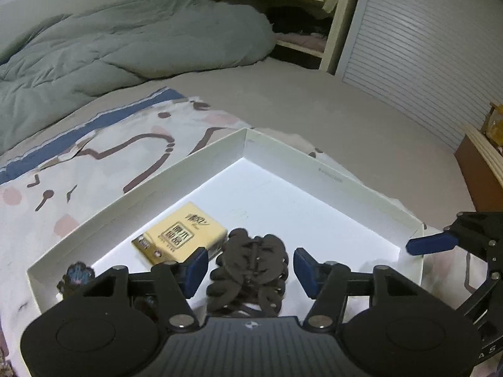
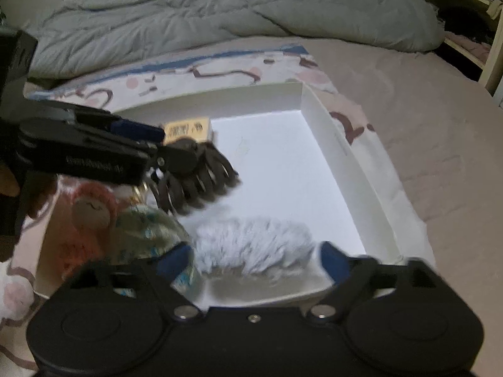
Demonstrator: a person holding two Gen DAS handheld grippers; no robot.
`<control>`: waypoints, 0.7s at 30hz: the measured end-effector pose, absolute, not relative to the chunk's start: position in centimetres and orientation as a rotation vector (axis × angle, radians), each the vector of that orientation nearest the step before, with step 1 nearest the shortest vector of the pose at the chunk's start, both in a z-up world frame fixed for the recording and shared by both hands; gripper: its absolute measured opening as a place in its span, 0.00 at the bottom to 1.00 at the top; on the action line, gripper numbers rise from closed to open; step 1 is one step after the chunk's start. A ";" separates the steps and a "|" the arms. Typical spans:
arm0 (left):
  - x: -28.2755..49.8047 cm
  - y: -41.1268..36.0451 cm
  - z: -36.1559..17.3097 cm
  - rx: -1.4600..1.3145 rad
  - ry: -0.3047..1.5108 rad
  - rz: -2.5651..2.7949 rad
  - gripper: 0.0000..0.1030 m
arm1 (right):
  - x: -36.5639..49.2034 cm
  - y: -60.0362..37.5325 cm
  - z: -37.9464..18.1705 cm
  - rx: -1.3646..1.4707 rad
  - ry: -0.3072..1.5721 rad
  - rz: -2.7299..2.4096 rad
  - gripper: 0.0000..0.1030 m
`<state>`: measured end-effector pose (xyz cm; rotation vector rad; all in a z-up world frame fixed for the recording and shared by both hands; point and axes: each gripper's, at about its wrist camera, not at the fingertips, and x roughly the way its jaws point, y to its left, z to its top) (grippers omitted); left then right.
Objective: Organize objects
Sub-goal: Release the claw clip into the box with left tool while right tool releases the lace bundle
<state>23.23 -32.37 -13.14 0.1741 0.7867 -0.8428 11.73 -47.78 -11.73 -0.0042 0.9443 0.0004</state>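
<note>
A shallow white box [image 1: 301,157] lies on the bed; it also shows in the right wrist view [image 2: 333,132]. In it are a yellow tissue pack [image 1: 180,235], a dark brown claw hair clip [image 1: 251,267] and a white fluffy item [image 2: 254,245]. My left gripper [image 1: 251,268] is open, its blue pads either side of the clip without touching it. In the right wrist view the left gripper [image 2: 138,144] hangs over the clip [image 2: 198,179]. My right gripper [image 2: 254,260] is open around the fluffy item, in the box's near part.
A patterned cloth [image 1: 94,169] lies under the box on the beige sheet. A grey-green duvet [image 1: 110,44] is bunched behind. An orange plush toy [image 2: 88,216] and a floral scrunchie [image 2: 147,229] sit at the box's left end. Shelves [image 1: 301,9] stand at the back.
</note>
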 end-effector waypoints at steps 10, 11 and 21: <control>22.1 -32.3 -11.4 0.172 0.784 -0.830 0.59 | 11.2 -49.0 -10.9 0.050 0.920 -0.051 0.95; 21.9 -32.3 -11.2 0.171 0.785 -0.828 0.59 | 11.1 -49.2 -10.8 0.055 0.914 -0.054 0.95; 20.0 -31.0 -8.4 0.173 0.755 -0.786 0.59 | 9.7 -49.4 -8.4 0.087 0.848 -0.066 0.95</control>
